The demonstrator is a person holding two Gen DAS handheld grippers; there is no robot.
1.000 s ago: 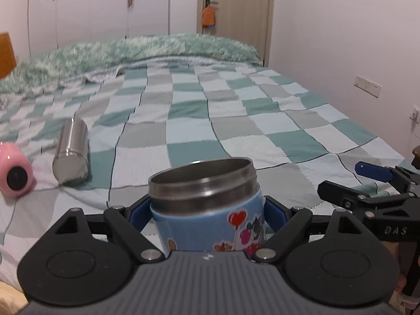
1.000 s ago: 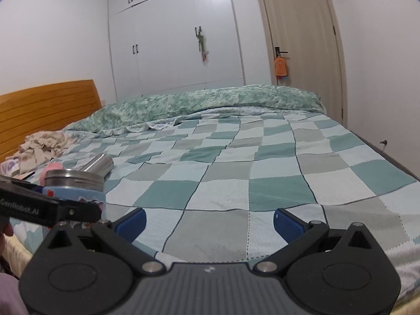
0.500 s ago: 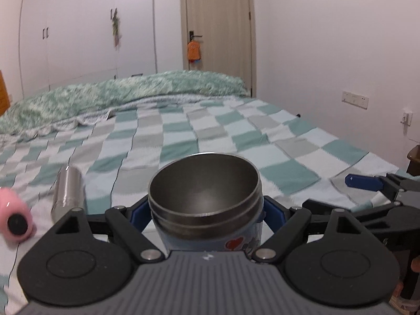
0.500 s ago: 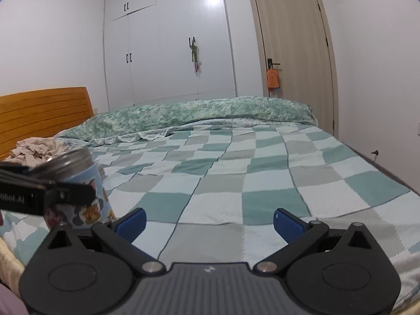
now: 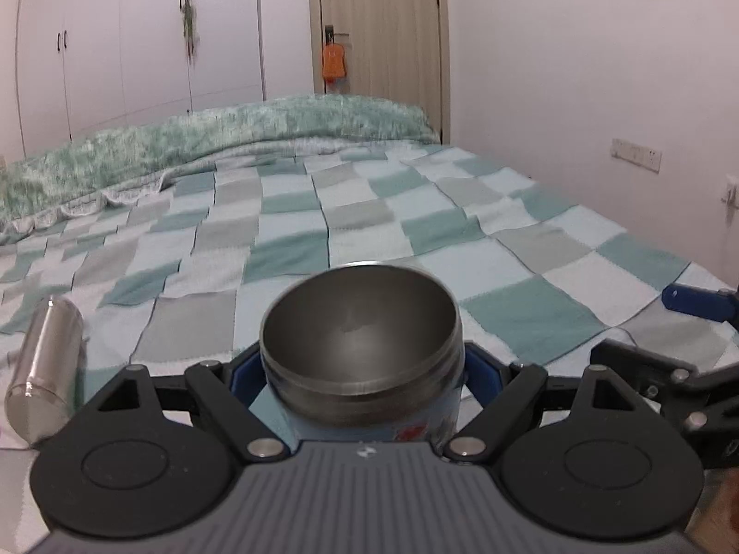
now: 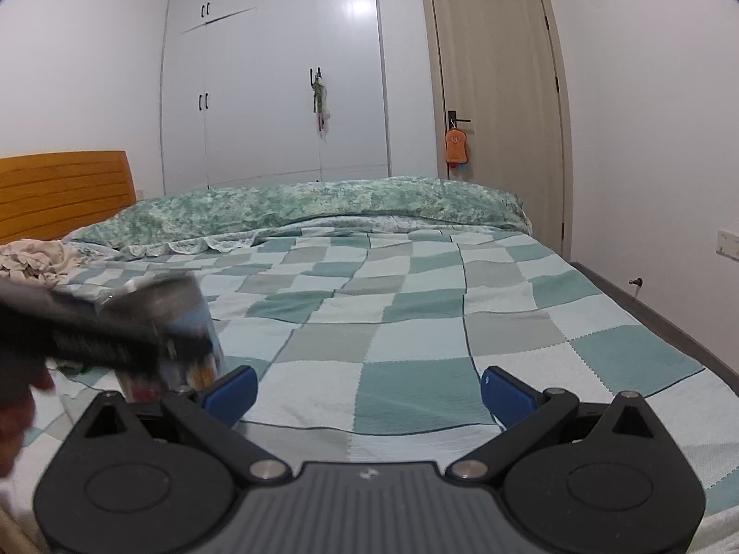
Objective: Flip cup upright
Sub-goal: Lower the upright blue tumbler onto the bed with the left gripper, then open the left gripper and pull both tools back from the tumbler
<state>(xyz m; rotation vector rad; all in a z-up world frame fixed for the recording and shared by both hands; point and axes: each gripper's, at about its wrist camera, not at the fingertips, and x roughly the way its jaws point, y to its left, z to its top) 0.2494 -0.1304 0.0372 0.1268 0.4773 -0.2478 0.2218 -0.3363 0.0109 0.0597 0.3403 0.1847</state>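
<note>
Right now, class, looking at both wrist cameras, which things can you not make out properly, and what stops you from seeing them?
- Cup, left wrist view: its lower body and base hide behind the left gripper, so whether it rests on the bed cannot be told.
- Cup, right wrist view: motion blur smears its pictures.
- Steel bottle, left wrist view: blurred; its near end is unclear.
- Cloth pile, right wrist view: cut off by the left edge.

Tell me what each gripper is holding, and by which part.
The left gripper clamps the cup by its blue side wall, just below the steel rim. The right gripper is open and holds nothing.
</note>
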